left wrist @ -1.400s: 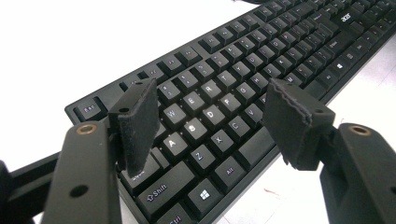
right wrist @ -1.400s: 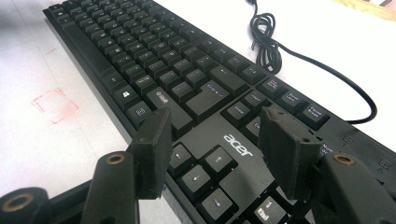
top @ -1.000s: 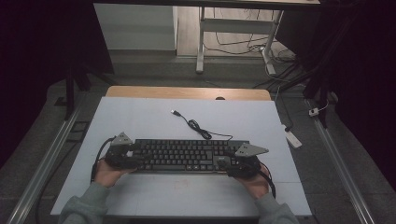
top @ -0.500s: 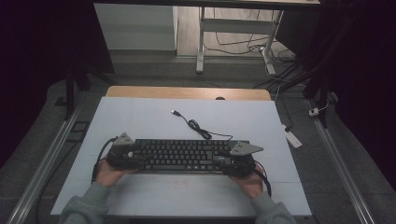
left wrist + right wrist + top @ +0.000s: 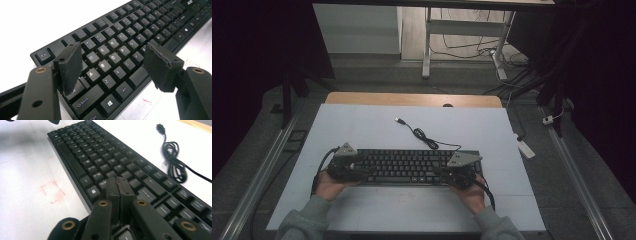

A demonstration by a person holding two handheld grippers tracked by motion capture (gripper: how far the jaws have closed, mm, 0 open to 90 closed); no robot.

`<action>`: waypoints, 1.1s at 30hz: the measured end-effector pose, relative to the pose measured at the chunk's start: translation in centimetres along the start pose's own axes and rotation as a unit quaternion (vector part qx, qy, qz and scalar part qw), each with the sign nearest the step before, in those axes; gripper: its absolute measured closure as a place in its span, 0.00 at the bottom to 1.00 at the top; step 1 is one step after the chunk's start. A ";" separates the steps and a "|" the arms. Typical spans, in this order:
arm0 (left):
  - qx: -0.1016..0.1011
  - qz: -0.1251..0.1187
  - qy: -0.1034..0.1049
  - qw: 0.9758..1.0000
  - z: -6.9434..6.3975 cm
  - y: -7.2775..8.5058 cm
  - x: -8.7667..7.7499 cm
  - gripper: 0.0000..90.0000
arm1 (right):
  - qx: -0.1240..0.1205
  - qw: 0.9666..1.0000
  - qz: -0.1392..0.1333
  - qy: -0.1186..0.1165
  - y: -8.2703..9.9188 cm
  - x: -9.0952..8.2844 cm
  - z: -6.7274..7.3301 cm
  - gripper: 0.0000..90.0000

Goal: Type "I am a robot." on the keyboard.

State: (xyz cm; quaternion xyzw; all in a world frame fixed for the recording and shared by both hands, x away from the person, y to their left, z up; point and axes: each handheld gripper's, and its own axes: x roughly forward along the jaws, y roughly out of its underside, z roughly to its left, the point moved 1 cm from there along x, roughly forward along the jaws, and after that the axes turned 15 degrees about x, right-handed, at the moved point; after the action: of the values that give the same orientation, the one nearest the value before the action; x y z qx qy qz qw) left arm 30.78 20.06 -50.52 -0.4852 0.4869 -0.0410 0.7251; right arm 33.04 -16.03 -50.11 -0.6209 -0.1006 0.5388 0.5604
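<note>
Keyboard (image 5: 412, 166) is lying flat on the white table (image 5: 362, 130), near the person's edge, long side running across, with its black cable (image 5: 424, 137) curling away toward the far side and ending in a loose plug. It is being approached at both ends. At its left end, the left gripper (image 5: 112, 65) is being held just above the letter keys, jaws standing wide apart with nothing between them; the left pad (image 5: 71, 66) is hanging over the A and Shift area, the other pad near the front edge by the space bar. At the right end, the right gripper (image 5: 117, 186) is being pressed down among the keys with its jaws brought fully together, having just been closing, and nothing is being gripped between the pads.

Judged from this, keys are being poked with the closed tip on the right while the left is being kept ready. For this to go well, the closed tip is best being aimed at the middle of a single key, so that neighbours are not being pressed too, and driven straight down rather than at a slant, which could be sliding the board across the smooth table. The open left jaws could be steadying the frame if lowered onto its edge. The cable is being left well clear.
</note>
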 end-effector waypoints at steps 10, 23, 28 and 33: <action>0.001 0.005 0.001 1.000 -0.1 0.0 0.2 0.35 | -0.007 1.000 0.018 -0.007 -0.6 2.3 1.0 1.00; 0.003 0.011 0.002 1.000 -0.2 0.0 0.4 0.35 | -0.016 0.999 0.037 -0.011 -1.7 5.3 2.3 1.00; 0.004 0.009 0.000 1.000 -0.2 0.0 0.3 0.35 | -0.020 0.999 0.042 -0.015 -2.0 6.4 2.8 1.00; 0.002 0.010 -0.001 1.000 -0.1 0.1 0.3 0.35 | -0.022 0.998 0.048 -0.017 -2.2 7.2 3.1 1.00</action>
State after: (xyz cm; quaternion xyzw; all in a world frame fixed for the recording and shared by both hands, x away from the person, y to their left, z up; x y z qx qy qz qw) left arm 30.82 19.86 -50.82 -0.4793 0.4907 -0.0340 0.7269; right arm 34.53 -8.12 -51.70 -0.6277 -0.0921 0.5733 0.5186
